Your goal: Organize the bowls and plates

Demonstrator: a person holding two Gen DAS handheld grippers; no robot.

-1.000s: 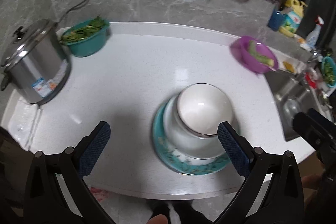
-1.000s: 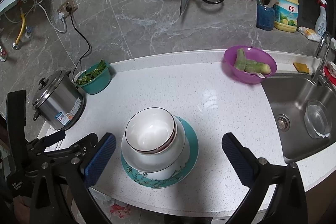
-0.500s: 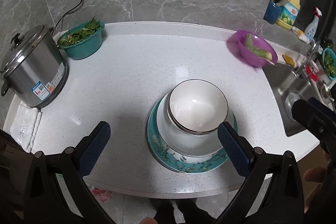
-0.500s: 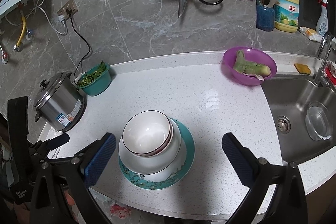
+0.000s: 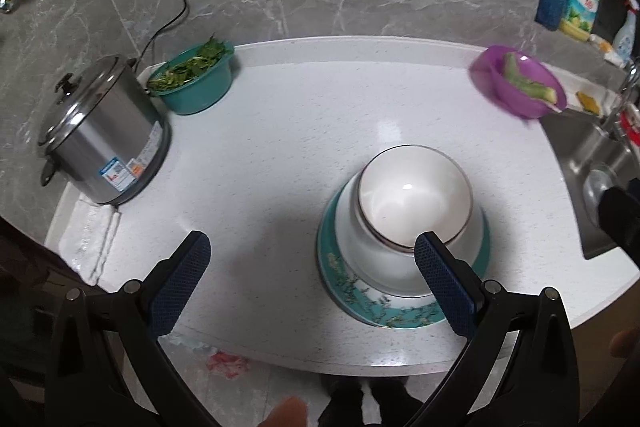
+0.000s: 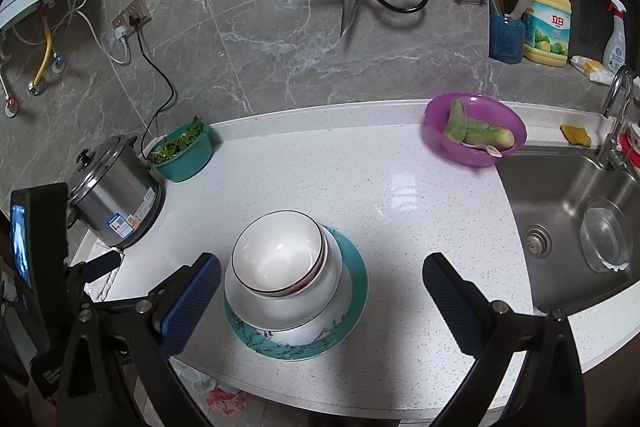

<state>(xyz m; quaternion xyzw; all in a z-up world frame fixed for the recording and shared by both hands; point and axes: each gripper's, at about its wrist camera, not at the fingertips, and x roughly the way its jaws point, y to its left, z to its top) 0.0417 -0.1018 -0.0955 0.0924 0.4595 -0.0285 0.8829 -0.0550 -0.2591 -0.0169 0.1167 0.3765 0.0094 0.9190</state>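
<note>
A stack of white bowls [image 5: 412, 203] [image 6: 280, 267] sits nested on a teal floral plate [image 5: 384, 311] [image 6: 352, 291] near the front edge of the white counter [image 5: 280, 131]. My left gripper [image 5: 308, 279] is open above the front edge, its right pad [image 5: 440, 287] overlapping the stack's near side and its left pad over bare counter. My right gripper [image 6: 320, 291] is open too, held back from the stack, with the bowls showing between its fingers. Nothing is held by either one.
A steel rice cooker [image 6: 112, 199] and a teal bowl of greens [image 6: 184, 151] stand at the left back. A purple bowl with vegetables [image 6: 476, 135] sits by the sink [image 6: 568, 215], which holds a glass bowl [image 6: 604, 239]. Scissors hang on the wall.
Both grippers have drawn back and upward a little, so the stack looks smaller and further off. The bowls and plate have not moved.
</note>
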